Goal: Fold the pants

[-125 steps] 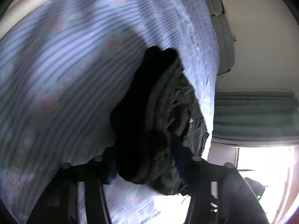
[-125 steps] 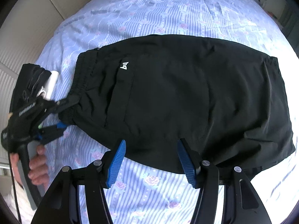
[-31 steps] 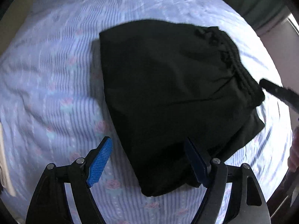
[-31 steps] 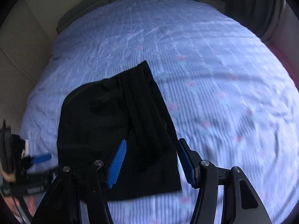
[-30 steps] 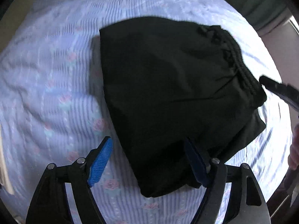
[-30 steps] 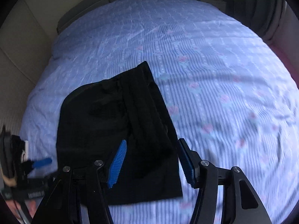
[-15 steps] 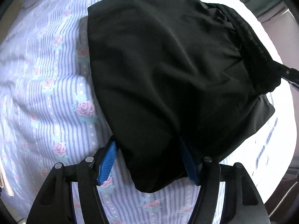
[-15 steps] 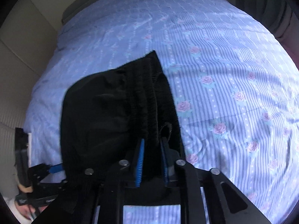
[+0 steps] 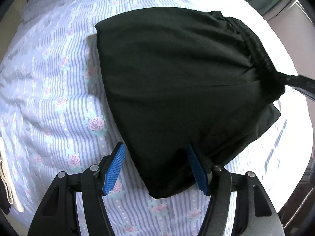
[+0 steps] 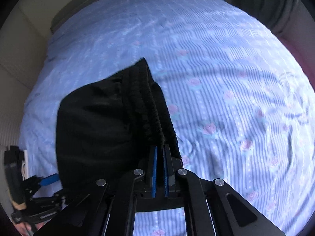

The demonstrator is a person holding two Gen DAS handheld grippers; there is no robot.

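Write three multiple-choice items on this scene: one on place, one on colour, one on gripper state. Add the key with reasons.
1. The pants lie on:
A. a floral bedsheet
B. a wooden table
C. a tiled floor

2. The pants are:
A. red
B. black
C. white

3. The right gripper is:
A. wide open
B. out of view
C. shut on the waistband

Key: 1 A, striped rose-print sheet surrounds the pants. 2 B, the fabric is black in both views. 3 C, its blue pads pinch the ribbed edge, while the left gripper straddles the pants' near corner, open.
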